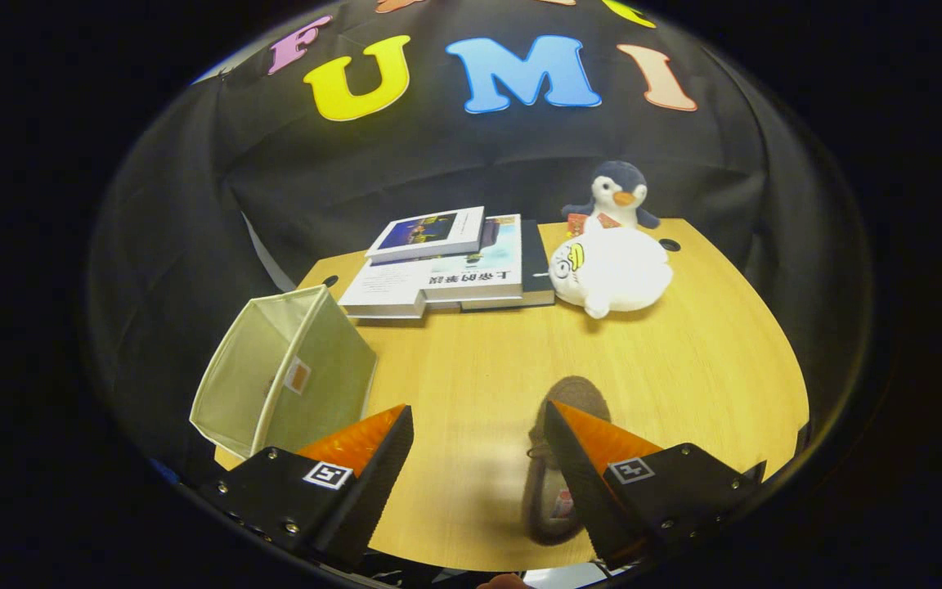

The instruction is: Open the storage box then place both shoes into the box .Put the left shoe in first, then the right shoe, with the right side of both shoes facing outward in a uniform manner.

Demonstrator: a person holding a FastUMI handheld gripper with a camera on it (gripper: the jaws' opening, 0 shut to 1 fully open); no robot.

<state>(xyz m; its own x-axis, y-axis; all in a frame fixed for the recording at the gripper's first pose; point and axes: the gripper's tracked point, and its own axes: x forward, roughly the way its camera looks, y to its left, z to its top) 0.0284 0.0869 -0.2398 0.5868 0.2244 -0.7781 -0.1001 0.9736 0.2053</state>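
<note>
A cream fabric storage box stands open on the left edge of the wooden table, tilted, just ahead of my left finger. A brown fuzzy shoe lies on the table under and beside my right finger, its toe pointing away from me; the finger hides part of it. My gripper hovers above the table, open, with bare tabletop between its fingers. The right finger overlaps the shoe in the view, and I cannot tell whether it touches it. The box's inside looks empty.
A stack of books lies at the far middle of the table. A white plush toy sits to their right, with a penguin plush behind it. The table's left edge runs under the box.
</note>
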